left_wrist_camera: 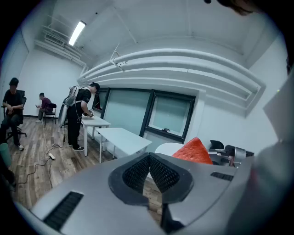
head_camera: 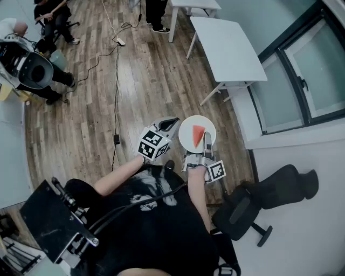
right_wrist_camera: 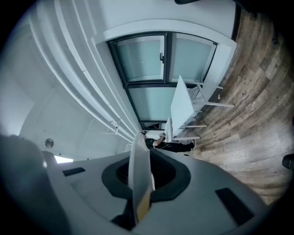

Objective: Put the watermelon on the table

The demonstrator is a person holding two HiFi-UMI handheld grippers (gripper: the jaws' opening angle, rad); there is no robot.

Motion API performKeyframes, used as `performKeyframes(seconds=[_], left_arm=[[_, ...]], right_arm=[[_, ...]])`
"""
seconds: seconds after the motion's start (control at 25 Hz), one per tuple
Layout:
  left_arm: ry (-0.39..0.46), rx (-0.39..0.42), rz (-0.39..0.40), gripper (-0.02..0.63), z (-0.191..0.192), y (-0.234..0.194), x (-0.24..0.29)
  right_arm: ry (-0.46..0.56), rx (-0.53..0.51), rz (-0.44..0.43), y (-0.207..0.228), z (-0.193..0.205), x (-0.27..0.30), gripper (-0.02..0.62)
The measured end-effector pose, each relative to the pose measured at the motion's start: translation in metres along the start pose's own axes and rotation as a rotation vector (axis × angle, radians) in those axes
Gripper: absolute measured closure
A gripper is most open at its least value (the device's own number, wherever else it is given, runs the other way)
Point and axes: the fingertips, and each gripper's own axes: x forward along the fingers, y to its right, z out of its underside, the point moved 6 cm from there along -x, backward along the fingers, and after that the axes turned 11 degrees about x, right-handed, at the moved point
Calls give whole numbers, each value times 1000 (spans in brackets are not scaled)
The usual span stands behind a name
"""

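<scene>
A red wedge of watermelon lies on a round white plate held in the air above the wooden floor. My right gripper is shut on the plate's near rim; in the right gripper view the plate stands edge-on between the pads. My left gripper hovers just left of the plate, shut, its fingertips together with nothing between them. From the left gripper view the watermelon and the plate show just beyond the jaws. The white table stands ahead, apart from both grippers.
A second white table stands farther back, with a person at it. Cables run across the floor. A black office chair is at my right, by the window wall. Seated people are at the far left.
</scene>
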Motion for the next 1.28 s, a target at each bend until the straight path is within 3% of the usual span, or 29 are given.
performKeyframes(seconds=[0.56,0.84,1.08,1.28], left_arm=[[-13,-12,12,600,2,2,1],[-14,-16,40,600,4,9,1],[-49,-44,128,600,34,-30,-4],[-85,-53,139,600,42,-36,16]], right_arm=[[-11,24,12,5,2,0,568],[45,75,46,14,-2,-15,566],[107,82,82,41,39,-14,568],[127,108,118,53,28,1,566]])
